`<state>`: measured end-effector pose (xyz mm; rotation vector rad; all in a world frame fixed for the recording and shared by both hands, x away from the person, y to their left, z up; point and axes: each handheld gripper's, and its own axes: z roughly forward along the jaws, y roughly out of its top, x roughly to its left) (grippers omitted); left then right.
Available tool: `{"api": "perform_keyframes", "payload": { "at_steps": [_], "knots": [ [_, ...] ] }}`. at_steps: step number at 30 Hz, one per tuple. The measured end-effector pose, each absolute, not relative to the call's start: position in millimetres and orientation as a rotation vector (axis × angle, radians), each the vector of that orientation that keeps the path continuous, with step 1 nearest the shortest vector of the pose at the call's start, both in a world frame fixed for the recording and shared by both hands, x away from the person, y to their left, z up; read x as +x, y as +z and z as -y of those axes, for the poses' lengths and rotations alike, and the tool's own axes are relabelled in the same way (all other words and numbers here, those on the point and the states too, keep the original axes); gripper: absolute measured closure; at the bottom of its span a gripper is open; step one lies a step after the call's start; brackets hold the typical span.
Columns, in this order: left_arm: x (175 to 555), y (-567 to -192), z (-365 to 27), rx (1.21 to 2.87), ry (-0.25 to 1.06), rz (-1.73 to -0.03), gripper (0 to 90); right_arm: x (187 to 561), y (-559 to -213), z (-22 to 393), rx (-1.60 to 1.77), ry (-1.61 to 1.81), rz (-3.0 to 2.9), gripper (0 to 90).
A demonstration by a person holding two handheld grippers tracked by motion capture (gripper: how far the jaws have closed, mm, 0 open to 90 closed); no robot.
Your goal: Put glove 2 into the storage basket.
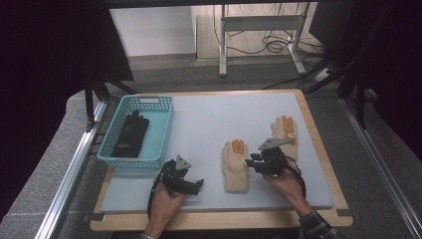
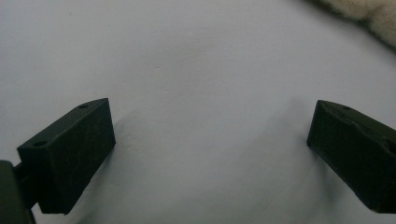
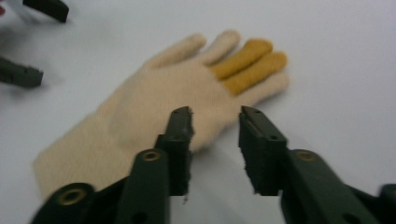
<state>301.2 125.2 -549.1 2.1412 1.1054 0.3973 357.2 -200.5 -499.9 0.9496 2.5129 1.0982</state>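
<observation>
Left gripper (image 1: 191, 185) low over the grey mat (image 1: 209, 119), jaws wide, nothing between them. Right gripper (image 3: 215, 135) at edge of near cream glove (image 3: 154, 107), jaws narrow, not gripping. Second cream glove (image 1: 285, 132) beyond. Black glove (image 1: 130, 134) in teal basket (image 1: 164, 129), far left.

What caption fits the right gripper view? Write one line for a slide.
Right gripper, jaws slightly apart, at the edge of a cream knit glove with two mustard fingers, lying flat on the pale table.

cream glove (image 2: 373, 14) cut off at edge
</observation>
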Motion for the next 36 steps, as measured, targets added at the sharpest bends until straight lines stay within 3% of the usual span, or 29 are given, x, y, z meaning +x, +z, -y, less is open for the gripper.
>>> {"api": "perform_keyframes", "payload": {
  "at_steps": [3, 13, 23, 28, 36],
  "knots": [
    [301, -549, -125, 2.141, 0.397, -1.105, 1.0, 349, -506, 206, 0.962, 1.095, -2.534, 74.0],
    [301, -549, -125, 2.137, 0.398, -1.107, 1.0, 324, -519, 198, 0.919, 1.114, -2.595, 73.6],
    [301, -549, -125, 2.141, 0.398, -1.106, 1.0, 357, -498, 251, 1.027, 1.102, -2.423, 67.7],
    [301, -549, -125, 2.141, 0.397, -1.106, 1.0, 385, -487, 289, 1.115, 1.071, -2.297, 62.8],
    [301, -549, -125, 2.141, 0.397, -1.105, 1.0, 426, -493, 319, 1.175, 0.999, -2.210, 43.6]
  ]
}}
